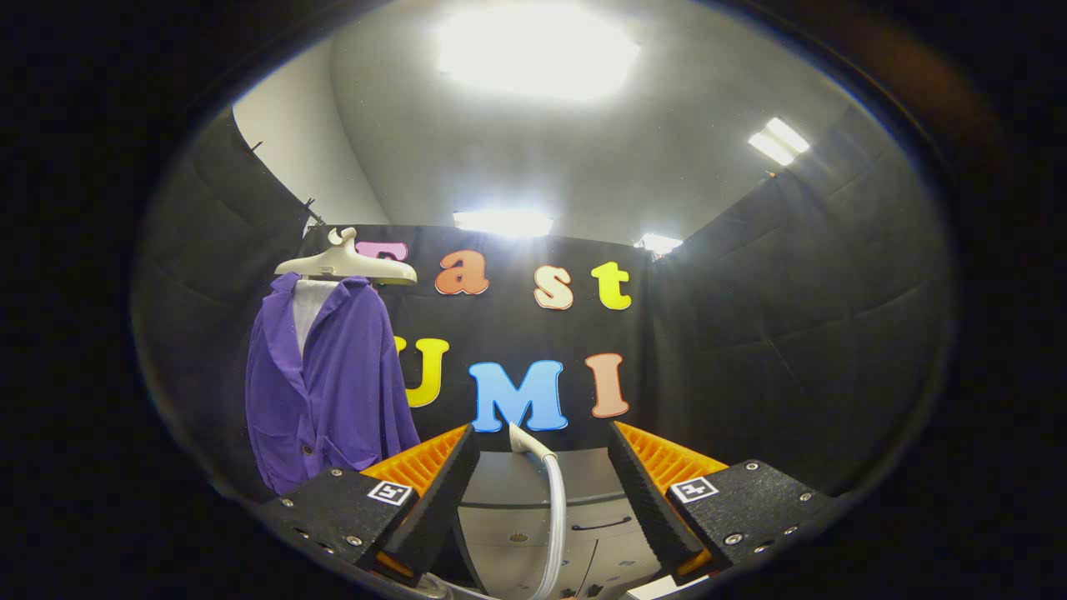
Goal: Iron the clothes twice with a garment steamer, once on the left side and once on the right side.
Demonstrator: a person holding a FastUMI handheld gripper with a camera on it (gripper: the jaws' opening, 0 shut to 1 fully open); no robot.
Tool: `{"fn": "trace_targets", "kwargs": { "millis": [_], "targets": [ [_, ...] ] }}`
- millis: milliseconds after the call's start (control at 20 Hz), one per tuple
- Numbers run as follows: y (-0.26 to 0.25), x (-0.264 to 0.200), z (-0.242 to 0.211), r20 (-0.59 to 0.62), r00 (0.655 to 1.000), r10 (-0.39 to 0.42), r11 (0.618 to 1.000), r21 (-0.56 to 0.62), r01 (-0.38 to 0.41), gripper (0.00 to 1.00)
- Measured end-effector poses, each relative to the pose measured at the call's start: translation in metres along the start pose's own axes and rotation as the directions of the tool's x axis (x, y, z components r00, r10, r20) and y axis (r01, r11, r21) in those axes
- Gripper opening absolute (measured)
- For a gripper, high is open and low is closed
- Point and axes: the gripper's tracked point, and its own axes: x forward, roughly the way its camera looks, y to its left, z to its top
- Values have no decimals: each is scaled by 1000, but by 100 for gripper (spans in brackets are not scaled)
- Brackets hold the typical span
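Right up close, two fingers spread wide, gripper (542, 475) unclenched and pressing on nothing. Between them, a pale hose (553, 517) curving up to a small white nozzle end (523, 437), most likely the garment steamer's; touching neither finger as far as can be told. Beyond that, a grey cabinet (533, 500) with a flat top and a dark drawer handle.

Off ahead and to the left of the fingers, well apart from them: purple jacket (325, 383) hanging on a cream hanger (350, 262) against the black cloth wall, a white garment showing at the collar. Hangs upright, front buttoned, nothing near it.

Progress, by the look of things: barely begun. Steamer not gripped, jacket untouched, so both the left pass and the right pass seemingly left to do. Closing on the steamer reads as the step in hand.

Overhead, plain ceiling with bright light panels; black quilted cloth all round the booth.
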Motion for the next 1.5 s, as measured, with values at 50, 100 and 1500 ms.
{"fn": "trace_targets", "kwargs": {
  "millis": [50, 100, 1500],
  "targets": [
    [-2, 13, 5, 6, 1000, 11, 1000, 4, -11, 96],
    [-5, 28, 9, 12, 1000, 19, 1000, 5, -19, 96],
    [-21, 345, -153, -391, 856, 339, 908, 375, -188, 95]
  ]
}}
